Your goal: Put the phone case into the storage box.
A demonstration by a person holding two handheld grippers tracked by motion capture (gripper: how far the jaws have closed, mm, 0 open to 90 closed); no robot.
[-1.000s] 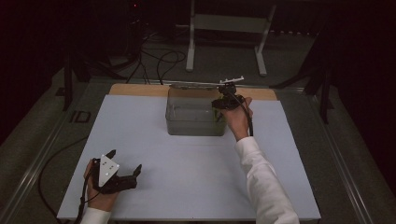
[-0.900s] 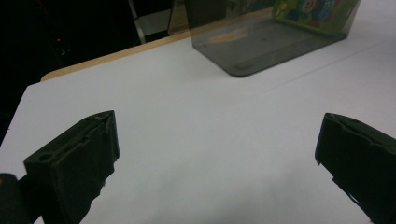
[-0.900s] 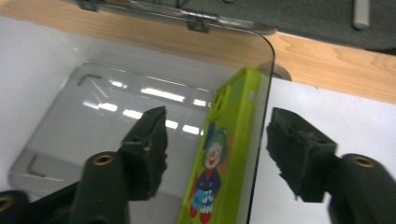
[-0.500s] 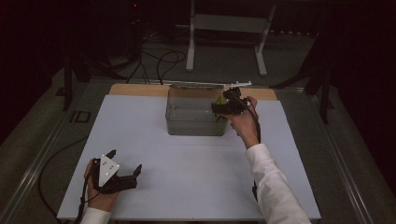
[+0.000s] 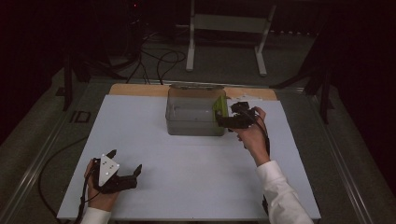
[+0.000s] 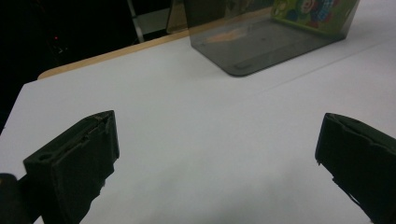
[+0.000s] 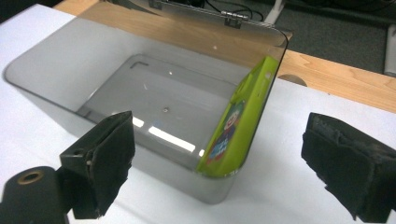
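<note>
Our right tongs (image 5: 223, 122) have just been opening, nothing between the jaws, right at the clear box (image 5: 187, 122) by the table's (image 5: 140, 140) far edge; the green packet (image 5: 220, 107) leans inside against its right wall; our left tongs (image 5: 122, 167) rest released near the front left corner
</note>
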